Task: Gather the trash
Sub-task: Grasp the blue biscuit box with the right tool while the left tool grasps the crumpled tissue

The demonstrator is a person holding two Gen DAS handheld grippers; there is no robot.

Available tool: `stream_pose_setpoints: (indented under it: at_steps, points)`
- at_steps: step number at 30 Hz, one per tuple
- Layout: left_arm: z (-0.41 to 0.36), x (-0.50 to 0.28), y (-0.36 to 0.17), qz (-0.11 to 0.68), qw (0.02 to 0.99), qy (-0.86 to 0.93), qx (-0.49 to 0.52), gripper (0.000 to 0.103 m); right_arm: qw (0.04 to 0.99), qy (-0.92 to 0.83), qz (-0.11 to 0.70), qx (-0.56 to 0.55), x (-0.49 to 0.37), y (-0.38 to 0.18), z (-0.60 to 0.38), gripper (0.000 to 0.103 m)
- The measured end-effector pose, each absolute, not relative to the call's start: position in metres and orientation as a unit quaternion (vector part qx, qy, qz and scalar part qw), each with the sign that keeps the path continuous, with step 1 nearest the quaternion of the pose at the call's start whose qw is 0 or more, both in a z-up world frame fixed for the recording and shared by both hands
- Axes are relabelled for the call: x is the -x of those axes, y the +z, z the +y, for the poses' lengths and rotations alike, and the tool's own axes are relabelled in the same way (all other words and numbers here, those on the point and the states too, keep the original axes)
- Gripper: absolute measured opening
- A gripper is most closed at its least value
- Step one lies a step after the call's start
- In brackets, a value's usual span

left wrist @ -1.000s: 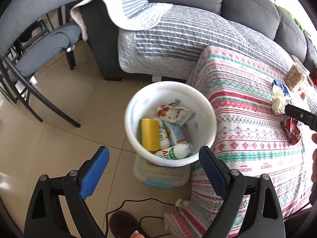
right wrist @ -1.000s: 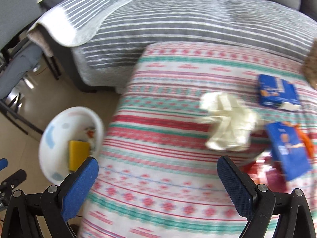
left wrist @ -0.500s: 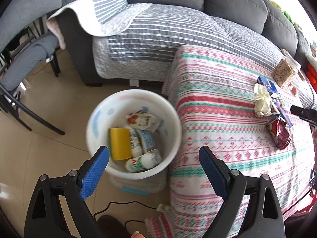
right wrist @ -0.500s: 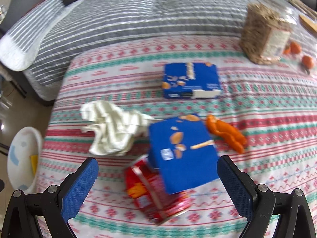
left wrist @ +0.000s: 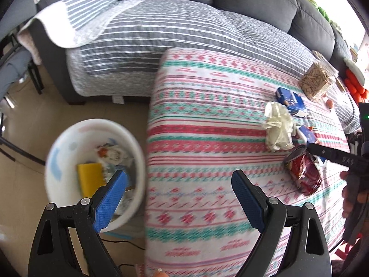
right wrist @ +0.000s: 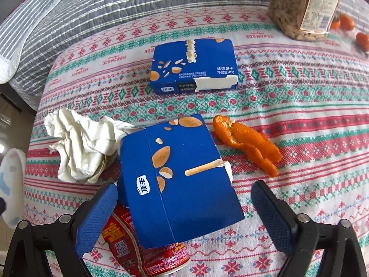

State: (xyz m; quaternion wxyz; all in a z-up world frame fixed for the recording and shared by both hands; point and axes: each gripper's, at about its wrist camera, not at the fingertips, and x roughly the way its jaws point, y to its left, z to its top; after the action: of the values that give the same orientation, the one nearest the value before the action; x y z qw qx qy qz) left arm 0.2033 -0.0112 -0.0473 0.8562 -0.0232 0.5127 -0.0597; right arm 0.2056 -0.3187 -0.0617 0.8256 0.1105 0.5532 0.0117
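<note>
Reaching for the next piece of trash, by the look of it: right gripper [right wrist: 183, 210] poised low over the litter on the counter [right wrist: 311, 106], fingers [right wrist: 98, 210] spread wide and holding nothing. Straddling the near blue box [right wrist: 180, 180], which lies tilted between the two pads, propped partly on a crushed red can [right wrist: 143, 251] beneath its near-left corner. Left pad just beside the box's left edge, perhaps touching; right pad clear of the right edge, with bare cloth between. Cannot tell from this view whether the pads sit level with the box's sides or above them.

Around the blue box: crumpled white tissue [right wrist: 80, 145] to its left and touching its far-left corner; orange peel [right wrist: 249, 143] just beyond its right corner; a second blue box [right wrist: 193, 65] farther off, torn open, lying flat; a jar of pale seeds [right wrist: 302, 4] well beyond that, likely not trash.

Next move, probably: lowering a little, then closing across the box's width. Care needed, since the box rests slanted on the can and may slide or tip as the pads meet it; light cardboard, likely to crush under a hard squeeze.

Left gripper [left wrist: 178, 198] also empty, fingers [left wrist: 110, 198] wide apart, hanging over the counter's edge beside the white bin [left wrist: 69, 138] on the floor. Bin already holding a yellow item and some wrappers, blurred. Several pieces left on the counter, so the collecting is only partly done.
</note>
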Motion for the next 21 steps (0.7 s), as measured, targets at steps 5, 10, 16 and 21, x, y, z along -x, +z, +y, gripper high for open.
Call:
stream_pose_setpoints:
  at_steps: [5,10,16,21]
  points:
    - [-0.043,-0.219,-0.052,0.508,0.856,-0.089,0.029,0.094,0.819,0.013,0.557,-0.136,-0.205,-0.064,-0.33,0.081]
    - [-0.072,-0.234,-0.059,0.501,0.857,-0.115,0.035,0.093,0.821,0.013,0.551,-0.148,-0.195,-0.055,-0.342,0.08]
    - [-0.101,-0.246,-0.068,0.489,0.859,-0.143,0.051,0.093,0.832,0.001,0.535,-0.147,-0.178,-0.035,-0.361,0.08]
    - [-0.121,-0.255,-0.075,0.484,0.856,-0.169,0.072,0.086,0.835,-0.004,0.528,-0.157,-0.168,-0.025,-0.374,0.08]
